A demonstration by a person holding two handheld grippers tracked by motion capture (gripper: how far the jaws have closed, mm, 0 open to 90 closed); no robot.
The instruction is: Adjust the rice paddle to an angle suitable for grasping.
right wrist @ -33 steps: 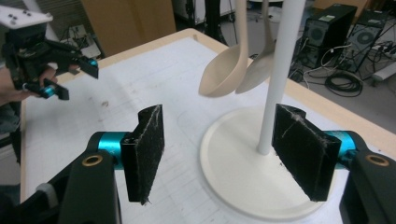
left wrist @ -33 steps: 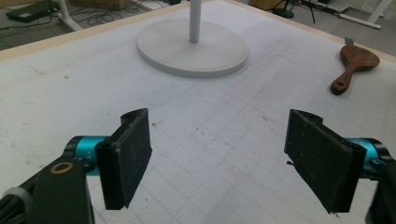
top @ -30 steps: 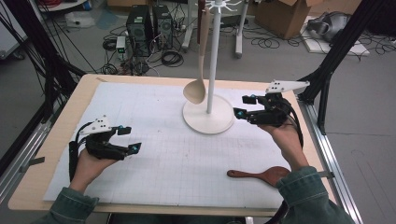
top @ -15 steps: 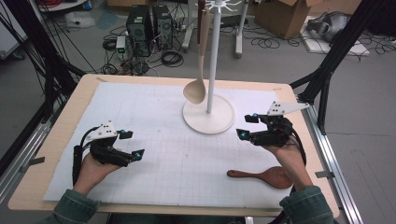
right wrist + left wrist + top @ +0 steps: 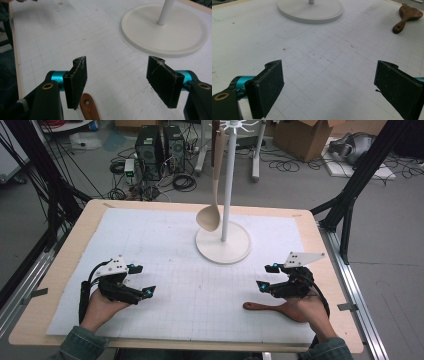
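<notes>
A dark brown wooden spoon (image 5: 272,307) lies flat on the white mat near the front right; its handle end (image 5: 88,108) has a small hole. My right gripper (image 5: 265,277) hovers open just over that handle, and the handle tip shows under one jaw of the right gripper (image 5: 117,72). A beige spoon (image 5: 209,215) hangs from the white stand (image 5: 223,245) at the back. My left gripper (image 5: 143,280) sits low over the mat at the front left. Its jaws have just been opening and nothing is between them (image 5: 330,75). The brown spoon (image 5: 407,15) lies far off.
The stand's round base (image 5: 165,32) stands a short way beyond the right gripper, and its thin pole (image 5: 228,185) rises high. The wooden table edge (image 5: 60,265) frames the grid mat. Black frame bars and cables surround the table.
The right gripper came down and back toward the front edge, ending over the brown spoon's handle. The left hand stayed in place while its jaws spread wider.
</notes>
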